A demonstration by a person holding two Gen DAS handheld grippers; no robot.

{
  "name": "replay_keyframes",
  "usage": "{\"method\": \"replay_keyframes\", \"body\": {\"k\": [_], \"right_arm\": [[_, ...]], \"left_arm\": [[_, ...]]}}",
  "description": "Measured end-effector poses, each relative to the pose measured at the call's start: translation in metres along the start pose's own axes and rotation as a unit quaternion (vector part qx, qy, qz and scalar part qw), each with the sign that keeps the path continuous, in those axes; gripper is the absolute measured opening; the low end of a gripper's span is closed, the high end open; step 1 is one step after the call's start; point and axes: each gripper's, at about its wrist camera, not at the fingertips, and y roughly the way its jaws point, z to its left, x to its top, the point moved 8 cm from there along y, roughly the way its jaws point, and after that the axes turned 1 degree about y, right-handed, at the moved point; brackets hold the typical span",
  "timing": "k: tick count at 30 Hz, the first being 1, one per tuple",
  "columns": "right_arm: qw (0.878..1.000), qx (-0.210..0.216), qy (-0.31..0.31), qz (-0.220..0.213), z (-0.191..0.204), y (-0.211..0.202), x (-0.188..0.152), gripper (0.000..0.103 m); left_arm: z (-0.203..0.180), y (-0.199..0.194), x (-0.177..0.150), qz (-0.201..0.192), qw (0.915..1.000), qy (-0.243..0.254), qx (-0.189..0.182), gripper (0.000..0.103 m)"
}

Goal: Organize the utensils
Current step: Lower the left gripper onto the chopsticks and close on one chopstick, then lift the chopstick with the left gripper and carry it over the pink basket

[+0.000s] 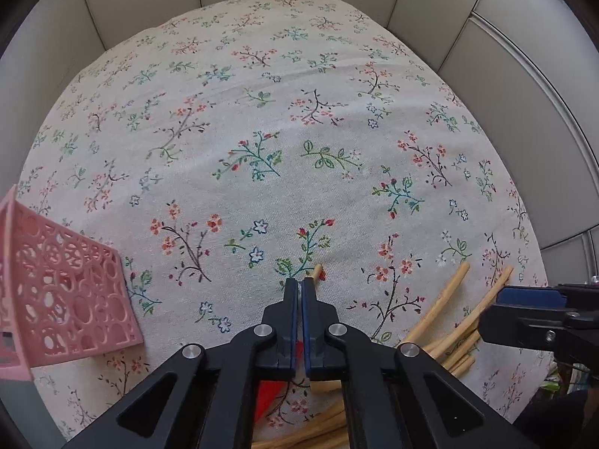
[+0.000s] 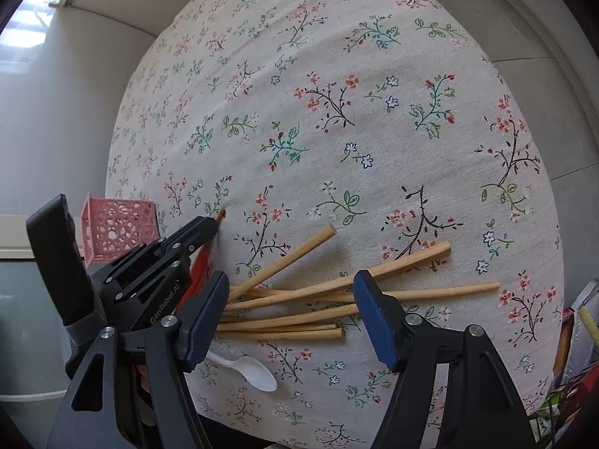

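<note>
Left gripper [image 1: 300, 285] is clamped on one wooden chopstick [image 1: 317, 271]. Right gripper [image 2: 292, 292] hangs released above the chopstick pile [image 2: 318, 299]. Pink basket [image 1: 67, 292], left of the left gripper, appears unfilled. White plastic spoon [image 2: 258, 373] remains; sorting looks barely begun.

Left wrist view: looks forward and down along the left gripper [image 1: 300, 287] from close above the floral tablecloth [image 1: 284, 119], facing the grey panelled wall beyond the table's far edge. Right wrist view: looks along the right gripper [image 2: 290, 292], tilted, from low and near over the table's near edge, facing across the cloth toward a wall and bright window at upper left. Shared region: the bundle of wooden sticks [image 2: 318, 299] [image 1: 449, 321], the pink perforated basket [image 1: 71, 292] [image 2: 116, 226], and the cloth. Each view also shows the other gripper at its margin.
</note>
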Motion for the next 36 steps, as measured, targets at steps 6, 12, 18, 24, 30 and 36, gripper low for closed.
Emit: {"method": "replay_keyframes", "body": {"k": [6,12,18,24,30,36], "right_arm": [[0.998,0.024,0.049,0.017,-0.007,0.017,0.006,0.047],[0.996,0.027,0.086,0.015,-0.013,0.027,0.016,0.036],[0.994,0.042,0.103,0.006,-0.020,0.028,0.025,0.017],[0.992,0.060,0.113,0.016,-0.028,0.026,0.025,0.015],[0.989,0.078,0.120,0.021,-0.032,0.021,0.020,0.015],[0.989,0.103,0.104,-0.007,-0.018,-0.003,0.022,0.010]], "left_arm": [[0.008,-0.038,0.002,-0.047,0.9989,-0.006,-0.002,0.001],[0.007,-0.039,-0.003,-0.042,0.9988,0.009,-0.023,0.003],[-0.004,-0.003,-0.003,0.000,0.9996,0.024,-0.017,0.016],[-0.009,0.015,0.000,0.016,0.9994,0.030,0.007,0.017],[-0.011,0.014,0.000,0.014,0.9984,0.044,0.031,0.008],[0.004,-0.017,0.007,-0.033,0.9986,0.015,0.040,0.004]]}}
